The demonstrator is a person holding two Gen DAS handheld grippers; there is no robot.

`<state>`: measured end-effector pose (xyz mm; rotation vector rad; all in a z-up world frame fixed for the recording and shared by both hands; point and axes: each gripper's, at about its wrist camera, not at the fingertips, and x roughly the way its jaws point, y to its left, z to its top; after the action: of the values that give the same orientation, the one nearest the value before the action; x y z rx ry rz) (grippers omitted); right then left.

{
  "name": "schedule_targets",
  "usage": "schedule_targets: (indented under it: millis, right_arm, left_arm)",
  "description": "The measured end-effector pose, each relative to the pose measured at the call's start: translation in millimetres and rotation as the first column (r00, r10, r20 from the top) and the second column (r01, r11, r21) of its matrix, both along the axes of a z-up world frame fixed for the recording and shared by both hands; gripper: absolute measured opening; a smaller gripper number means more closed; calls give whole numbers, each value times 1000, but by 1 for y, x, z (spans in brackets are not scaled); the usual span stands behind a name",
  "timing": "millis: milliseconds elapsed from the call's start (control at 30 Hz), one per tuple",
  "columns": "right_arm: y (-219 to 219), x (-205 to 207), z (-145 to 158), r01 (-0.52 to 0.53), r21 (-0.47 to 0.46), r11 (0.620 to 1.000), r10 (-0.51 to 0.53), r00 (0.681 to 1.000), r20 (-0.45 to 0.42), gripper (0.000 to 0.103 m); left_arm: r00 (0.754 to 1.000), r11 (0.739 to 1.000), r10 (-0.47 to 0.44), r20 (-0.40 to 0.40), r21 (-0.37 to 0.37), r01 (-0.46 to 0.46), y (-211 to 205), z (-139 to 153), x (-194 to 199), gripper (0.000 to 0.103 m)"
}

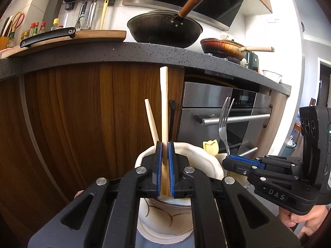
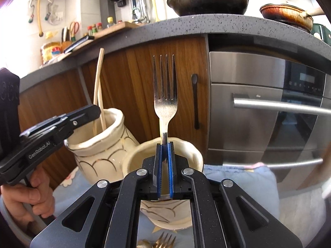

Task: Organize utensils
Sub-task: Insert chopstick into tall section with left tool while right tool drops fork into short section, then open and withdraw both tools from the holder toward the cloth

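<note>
My left gripper [image 1: 164, 144] is shut on a wooden chopstick [image 1: 164, 107], held upright over a cream ceramic jar [image 1: 198, 159] with gold lines. A second chopstick [image 1: 151, 122] stands in that jar. My right gripper [image 2: 164, 144] is shut on a silver fork [image 2: 165, 95], tines up, over a second cream jar [image 2: 190, 153]. In the right wrist view the left gripper [image 2: 91, 111] sits at the first jar [image 2: 111, 136] with chopsticks [image 2: 99, 86] rising from it. The right gripper [image 1: 244, 161] with the fork [image 1: 224, 124] shows in the left wrist view.
The jars stand on a light blue cloth [image 2: 248, 177]. Gold forks [image 2: 165, 240] lie below the right gripper. Behind are wooden cabinet doors [image 1: 82, 113], a steel oven [image 2: 269, 113], and a dark countertop [image 1: 144, 51] with a wok [image 1: 165, 29] and pan [image 1: 223, 46].
</note>
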<state>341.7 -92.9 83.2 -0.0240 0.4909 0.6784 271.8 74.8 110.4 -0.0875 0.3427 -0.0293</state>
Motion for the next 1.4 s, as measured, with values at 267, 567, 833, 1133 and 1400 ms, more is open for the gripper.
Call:
schedule_targets:
  millis: [267,567,833,1133,1400]
  right_arm:
    - [-1,0,1,7,3,1000,-7,1000,4,6]
    - [-13,-13,8,-6,57,998,4,999,43,21]
    - [-31,-28,9,0,81,997,-4,998,55,40]
    - [-47,-46,-1,9,87,996,-12,999,41,70]
    - [-55,-61,-17,13,76,997,-13,1000,-3,84]
  left_arm:
    - [1000,1000,-4,-3,11,4,-2,0,0,8]
    - [999,1000,-21,23,17,21,-3,5,-11,32]
    - [999,1000,-16,43,10,16,4,6,-31,68]
    - [999,1000,24,44,-12,-24,16,1,-66,91]
    - [999,999,17,-45,-30,-19,18,-27,-86,97]
